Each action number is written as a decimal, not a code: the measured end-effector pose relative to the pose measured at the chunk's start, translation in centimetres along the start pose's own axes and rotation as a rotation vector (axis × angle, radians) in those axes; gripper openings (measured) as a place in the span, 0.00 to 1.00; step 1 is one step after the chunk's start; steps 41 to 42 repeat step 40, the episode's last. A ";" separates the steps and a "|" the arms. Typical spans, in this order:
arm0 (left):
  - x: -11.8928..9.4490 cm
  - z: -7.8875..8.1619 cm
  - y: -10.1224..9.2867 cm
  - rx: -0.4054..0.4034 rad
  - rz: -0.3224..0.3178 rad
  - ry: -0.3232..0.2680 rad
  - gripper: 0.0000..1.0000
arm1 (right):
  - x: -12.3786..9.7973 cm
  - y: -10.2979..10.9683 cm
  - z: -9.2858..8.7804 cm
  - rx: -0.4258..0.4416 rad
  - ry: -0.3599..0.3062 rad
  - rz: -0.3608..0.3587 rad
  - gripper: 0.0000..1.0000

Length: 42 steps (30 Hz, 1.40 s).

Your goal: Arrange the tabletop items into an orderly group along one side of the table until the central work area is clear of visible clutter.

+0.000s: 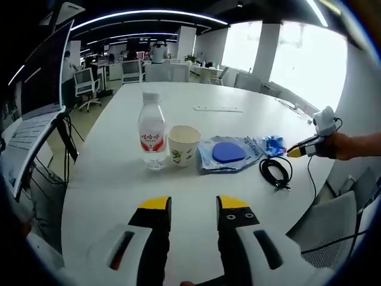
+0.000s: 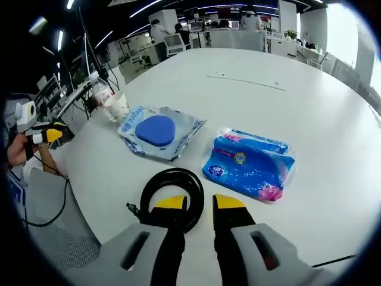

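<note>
A water bottle with a red label, a paper cup, a clear bag holding a blue disc and a blue tissue pack stand in a row across the white table. A black cable coil lies in front of the pack. My left gripper hovers open over bare table, short of the bottle and cup. My right gripper is open with a narrow gap and nothing in it, its left jaw over the cable coil. The tissue pack and disc bag lie just beyond it.
A flat white strip lies farther back on the table. An open laptop on a stand sits past the table's left edge. Grey chairs stand close to the near rim. A hand holds the right gripper at the right.
</note>
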<state>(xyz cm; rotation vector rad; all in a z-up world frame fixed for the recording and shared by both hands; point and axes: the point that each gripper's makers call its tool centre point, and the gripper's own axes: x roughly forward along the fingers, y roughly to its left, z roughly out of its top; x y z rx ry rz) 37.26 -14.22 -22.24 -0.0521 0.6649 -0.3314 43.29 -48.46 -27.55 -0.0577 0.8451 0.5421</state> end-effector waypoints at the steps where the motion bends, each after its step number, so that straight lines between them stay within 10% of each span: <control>1: 0.1 0.0 0.0 0.001 -0.001 0.000 0.29 | -0.3 0.0 0.1 -0.007 -0.008 0.000 0.21; 17: 0.6 0.6 -0.5 0.038 -0.031 -0.008 0.31 | -5.1 2.6 1.7 -0.130 -0.118 0.036 0.43; 42: 0.2 -0.5 -0.9 0.034 -0.054 -0.001 0.35 | -5.2 4.6 -1.1 -0.122 -0.075 0.068 0.48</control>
